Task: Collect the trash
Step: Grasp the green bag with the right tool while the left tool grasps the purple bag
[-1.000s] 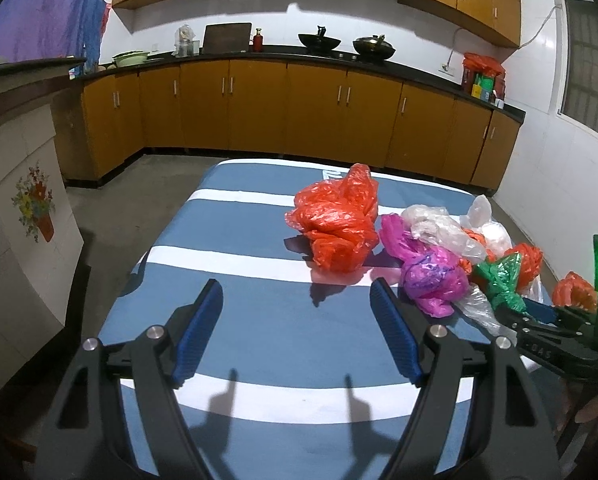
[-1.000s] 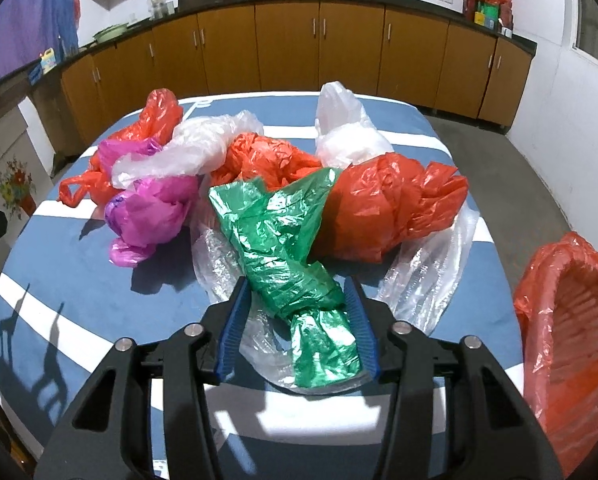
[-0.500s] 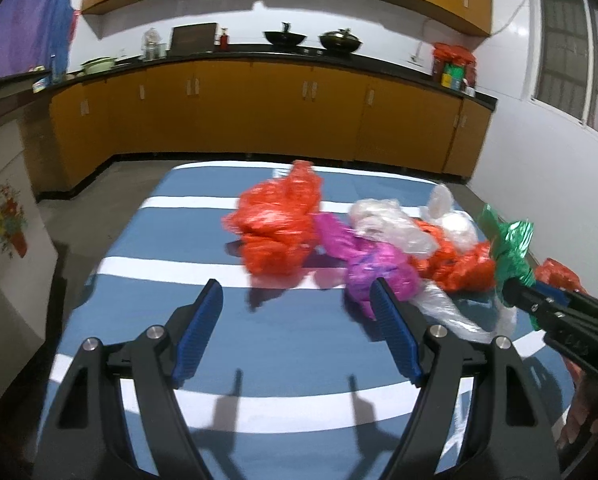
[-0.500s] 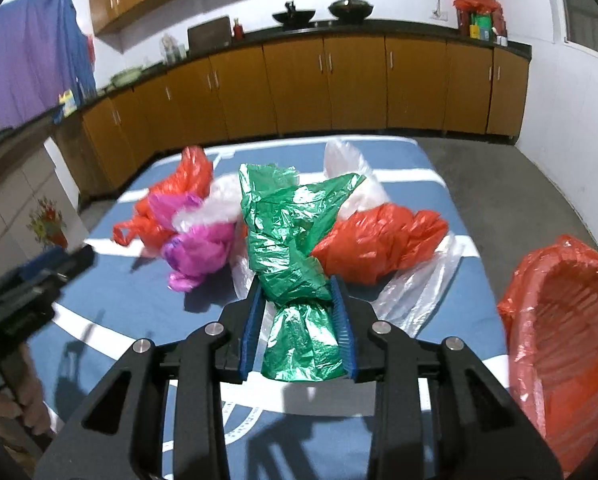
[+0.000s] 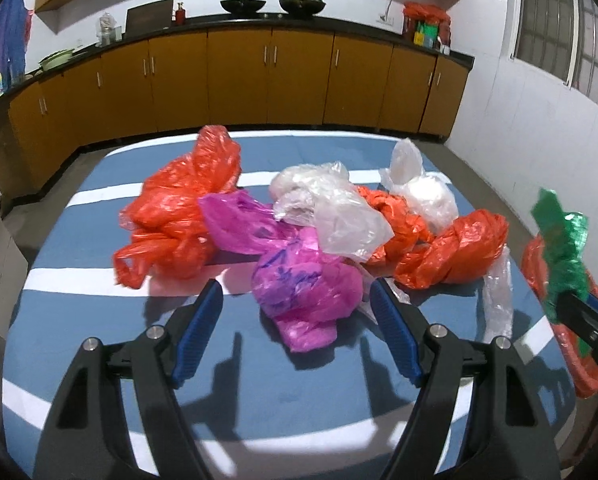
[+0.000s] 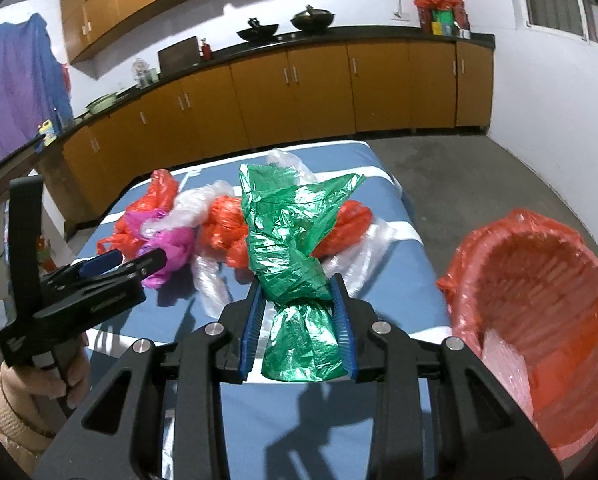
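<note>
Pinching a crumpled green plastic bag (image 6: pixel 295 240) off the table, the right gripper (image 6: pixel 297 320) holds it clamped beside the red-lined bin (image 6: pixel 539 320), apparently ready for dropping. Wide open and empty, the left gripper (image 5: pixel 297 316) points at the crumpled magenta plastic bag (image 5: pixel 307 284) on the blue striped table (image 5: pixel 299 392), likely the next pickup.

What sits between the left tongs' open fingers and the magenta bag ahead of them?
Nothing: the left wrist view shows only bare striped tablecloth between the left tongs and the magenta bag.

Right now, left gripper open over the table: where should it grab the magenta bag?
Take the magenta bag across its bunched near lobe, coming from the near table edge. That lobe already sits between the left gripper's open jaws, free of the clear bag draped over its far part.
</note>
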A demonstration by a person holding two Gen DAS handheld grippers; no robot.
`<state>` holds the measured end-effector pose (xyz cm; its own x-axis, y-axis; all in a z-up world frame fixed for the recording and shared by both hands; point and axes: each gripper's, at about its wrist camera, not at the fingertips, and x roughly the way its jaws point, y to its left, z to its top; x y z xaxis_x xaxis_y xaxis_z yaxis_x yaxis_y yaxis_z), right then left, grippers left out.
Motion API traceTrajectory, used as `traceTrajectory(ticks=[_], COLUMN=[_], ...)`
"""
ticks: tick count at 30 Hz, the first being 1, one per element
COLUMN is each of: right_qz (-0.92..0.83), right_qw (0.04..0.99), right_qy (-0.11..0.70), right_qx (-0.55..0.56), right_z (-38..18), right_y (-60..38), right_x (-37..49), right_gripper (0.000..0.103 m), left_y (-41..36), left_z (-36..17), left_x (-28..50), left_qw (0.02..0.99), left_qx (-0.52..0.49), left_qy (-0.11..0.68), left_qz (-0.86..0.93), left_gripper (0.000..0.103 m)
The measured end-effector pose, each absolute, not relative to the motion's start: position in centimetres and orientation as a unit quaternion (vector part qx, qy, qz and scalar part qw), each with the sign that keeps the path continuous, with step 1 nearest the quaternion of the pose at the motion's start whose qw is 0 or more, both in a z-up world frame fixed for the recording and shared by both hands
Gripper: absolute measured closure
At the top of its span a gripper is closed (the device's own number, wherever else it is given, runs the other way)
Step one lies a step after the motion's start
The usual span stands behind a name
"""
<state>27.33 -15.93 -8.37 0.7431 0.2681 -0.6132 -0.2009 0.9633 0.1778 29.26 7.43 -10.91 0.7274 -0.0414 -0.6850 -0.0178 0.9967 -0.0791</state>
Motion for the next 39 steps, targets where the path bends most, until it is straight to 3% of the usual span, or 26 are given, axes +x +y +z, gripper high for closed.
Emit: traceTrajectory(ticks=[3,5,11,21,31,39], right_qz=[0.123,0.121,0.118,0.121,0.121,0.117], right_qw=[0.932,0.932,0.932,0.936,0.935,0.936], right_qy=[0.336,0.337,0.338,0.328,0.331,0.327], right_qx=[0.052,0.053,0.057,0.049,0.051,0.054], right_z=[-8.5,-8.6,-8.7,-7.8,-7.7,-7.5], right_y=[-16.5,-16.6,-17.0,-16.7,-17.1,-17.8], right_x=[27.2,27.2,27.0,25.8,24.8,24.1], right_gripper=[0.069,0.069,0.069,0.069,0.069,0.069], left_y=[7.5,7.6,7.5,8.0,8.9,9.1], left_z=[-11.6,-12.0,-12.2,-11.1,-10.2,-9.0], left_x=[30.2,30.7,30.4,26.8,23.1,20.8], left_qw=[0.924,0.921,0.922,0.929,0.935,0.941], left_qx=[-0.043,-0.051,-0.051,-0.046,-0.043,-0.041], left_qy=[0.381,0.387,0.381,0.366,0.349,0.332], left_qz=[-0.006,-0.014,-0.033,-0.039,-0.04,-0.045], left_gripper=[0.034,0.046,0.062,0.065,0.078,0.08])
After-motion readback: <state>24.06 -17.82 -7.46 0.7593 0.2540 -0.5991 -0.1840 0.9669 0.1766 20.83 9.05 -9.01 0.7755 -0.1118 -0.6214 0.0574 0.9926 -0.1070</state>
